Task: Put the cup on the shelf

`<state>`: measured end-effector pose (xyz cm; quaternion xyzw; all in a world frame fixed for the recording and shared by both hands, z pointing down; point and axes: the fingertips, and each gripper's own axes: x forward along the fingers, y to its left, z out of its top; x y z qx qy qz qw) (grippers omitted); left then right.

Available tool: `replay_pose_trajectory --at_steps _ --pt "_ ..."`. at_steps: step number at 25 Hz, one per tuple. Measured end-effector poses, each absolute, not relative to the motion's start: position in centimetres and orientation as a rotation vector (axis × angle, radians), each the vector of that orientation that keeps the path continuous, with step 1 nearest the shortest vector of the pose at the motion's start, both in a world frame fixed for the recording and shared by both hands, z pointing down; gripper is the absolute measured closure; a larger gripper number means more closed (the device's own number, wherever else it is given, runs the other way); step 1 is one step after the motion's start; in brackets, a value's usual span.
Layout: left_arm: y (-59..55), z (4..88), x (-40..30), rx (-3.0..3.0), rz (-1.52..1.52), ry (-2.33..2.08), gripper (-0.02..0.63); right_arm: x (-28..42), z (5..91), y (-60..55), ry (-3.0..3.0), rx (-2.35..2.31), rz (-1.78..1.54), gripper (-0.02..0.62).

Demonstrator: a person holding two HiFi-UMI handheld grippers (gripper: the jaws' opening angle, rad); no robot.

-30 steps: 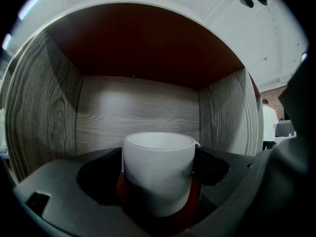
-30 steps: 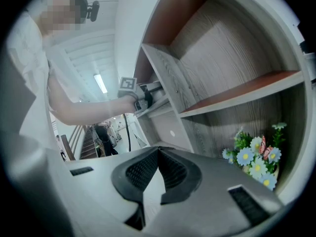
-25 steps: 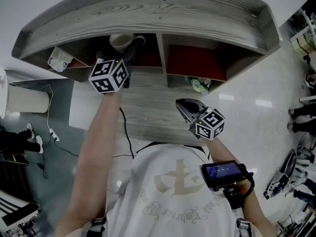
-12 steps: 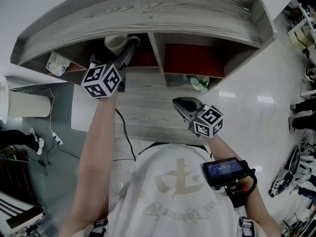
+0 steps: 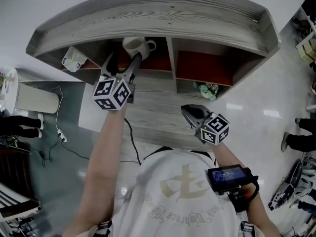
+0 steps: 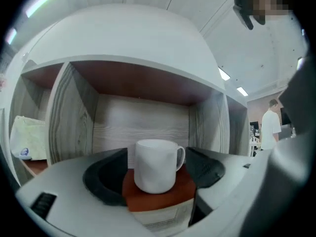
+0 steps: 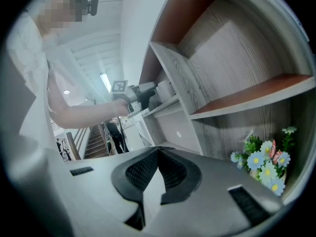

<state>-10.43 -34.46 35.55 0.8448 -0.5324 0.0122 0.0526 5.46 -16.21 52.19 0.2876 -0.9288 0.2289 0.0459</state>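
A white cup [image 5: 136, 46] stands upright on the red-brown board of the grey wooden shelf [image 5: 148, 14], in its upper middle compartment. My left gripper [image 5: 123, 60] sits just in front of the cup. In the left gripper view the cup [image 6: 155, 164] shows between the two dark pads [image 6: 106, 179], which stand apart from it on both sides. Those jaws are closing, with no pad pressing on the cup. My right gripper [image 5: 188, 110] hovers lower, in front of the shelf's lower right part. Its jaws [image 7: 159, 154] meet at the tips with nothing between them.
A small bunch of blue and white flowers [image 5: 205, 89] sits in the lower right compartment [image 7: 266, 162]. A white packet [image 5: 74, 60] lies in the left compartment [image 6: 24, 137]. A white cylinder [image 5: 34, 100] with a cable stands on the floor at left. People stand far off.
My left gripper has drawn back a little from the cup, which stays on the shelf board. The right gripper has hardly moved.
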Motion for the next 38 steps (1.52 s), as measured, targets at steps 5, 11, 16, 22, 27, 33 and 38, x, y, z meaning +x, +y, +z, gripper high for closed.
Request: replay_pose_trajectory --at_steps 5,11,16,22,27,33,38 --pt "-30.8 36.0 -11.7 2.556 0.022 -1.658 0.347 4.5 51.5 -15.8 -2.86 0.843 0.674 0.591" --pt "-26.2 37.5 -12.9 2.531 0.005 -1.657 0.604 3.4 50.5 -15.5 -2.885 0.803 0.64 0.591" --pt "-22.3 39.5 -12.8 2.537 -0.006 -1.588 0.604 2.7 49.6 -15.3 -2.908 0.779 0.619 0.592" --pt "-18.3 43.5 -12.7 2.501 0.04 -1.528 0.604 2.2 49.0 -15.2 -2.922 0.759 0.587 0.592" --pt "-14.9 47.5 -13.0 2.423 0.084 -1.483 0.604 2.0 48.8 -14.6 -2.925 0.748 0.583 0.592" --pt "-12.3 50.4 -13.3 2.361 0.134 -1.459 0.604 2.3 49.2 -14.4 -2.917 0.751 0.597 0.592" --pt "-12.0 50.4 -11.7 2.394 0.14 -1.413 0.604 2.3 49.3 -14.4 -2.915 0.753 0.607 0.592"
